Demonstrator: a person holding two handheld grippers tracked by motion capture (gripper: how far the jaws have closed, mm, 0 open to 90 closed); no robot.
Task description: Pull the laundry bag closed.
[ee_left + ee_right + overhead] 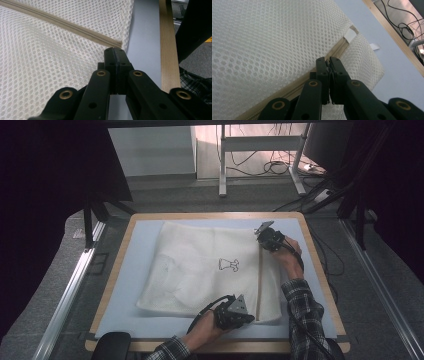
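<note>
A white mesh bag [200, 270] lies flat on the light blue mat, with a small black drawing printed on it. Its beige zipper [260, 280] runs along the right side from far to near. My left gripper [251, 317] is at the zipper's near end [117, 44]; its jaws are pressed together on the bag's edge [126, 37]. My right gripper [262, 240] is at the zipper's far end. Its jaws [328, 61] are shut on the small zipper pull, just short of a white tag [350, 35].
The mat [130, 270] covers a wooden-edged table [320, 270]. Bare mat lies left of the bag and along the near edge. A dark round object [111, 345] sits at the near left corner. Beyond the table are table legs and floor cables [270, 167].
</note>
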